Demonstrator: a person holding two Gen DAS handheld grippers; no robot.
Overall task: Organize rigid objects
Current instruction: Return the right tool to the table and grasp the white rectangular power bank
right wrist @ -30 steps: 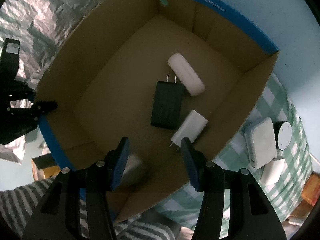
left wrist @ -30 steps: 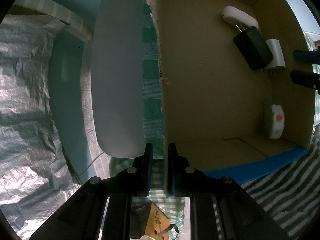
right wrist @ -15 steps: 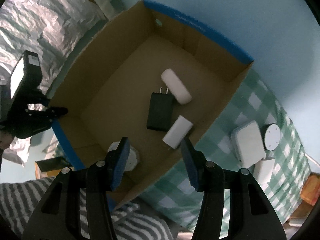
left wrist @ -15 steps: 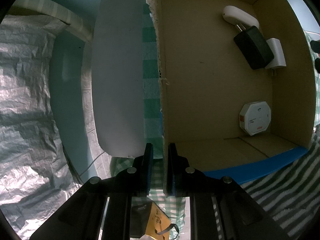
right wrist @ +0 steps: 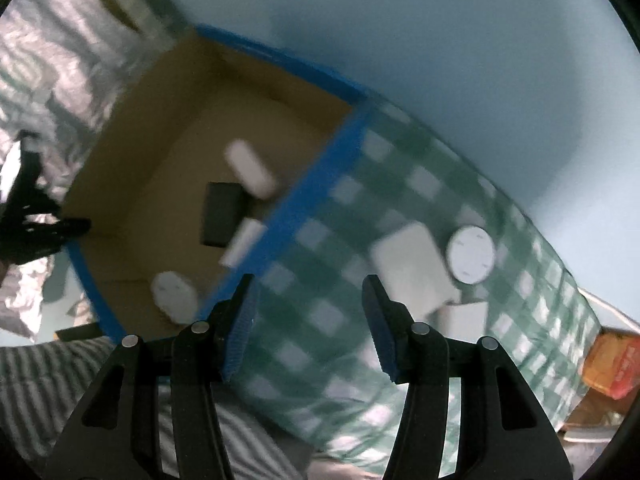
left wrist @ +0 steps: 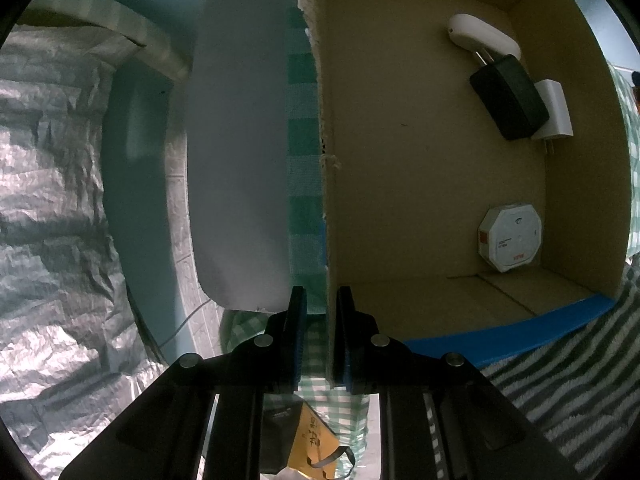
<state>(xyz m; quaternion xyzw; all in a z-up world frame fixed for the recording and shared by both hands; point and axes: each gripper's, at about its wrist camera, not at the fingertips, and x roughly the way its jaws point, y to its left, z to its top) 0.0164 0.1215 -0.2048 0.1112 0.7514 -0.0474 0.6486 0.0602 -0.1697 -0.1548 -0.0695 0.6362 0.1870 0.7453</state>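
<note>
My left gripper (left wrist: 320, 320) is shut on the side wall of the cardboard box (left wrist: 326, 200) and points straight down. In the box lie a white oblong case (left wrist: 482, 36), a black adapter (left wrist: 508, 98), a white charger (left wrist: 554, 114) and a white octagonal disc (left wrist: 510, 236). My right gripper (right wrist: 309, 292) stands open with nothing between its fingers, above the green checked cloth (right wrist: 320, 320) just right of the box's blue rim (right wrist: 316, 176). On the cloth lie a white square device (right wrist: 412, 264), a round white disc (right wrist: 471, 256) and a white block (right wrist: 464, 316).
Crinkled silver foil (left wrist: 52, 200) fills the left side, with a pale grey board (left wrist: 240, 140) beside the box. Grey-and-white striped fabric (right wrist: 36, 384) lies at the near edge. An orange packet (right wrist: 612, 364) sits at the far right. A light blue wall (right wrist: 440, 40) stands behind.
My right gripper has swung out of the box to the right and risen over the checked cloth. The octagonal disc, on its edge a second ago, now lies flat. The left gripper has not moved.
</note>
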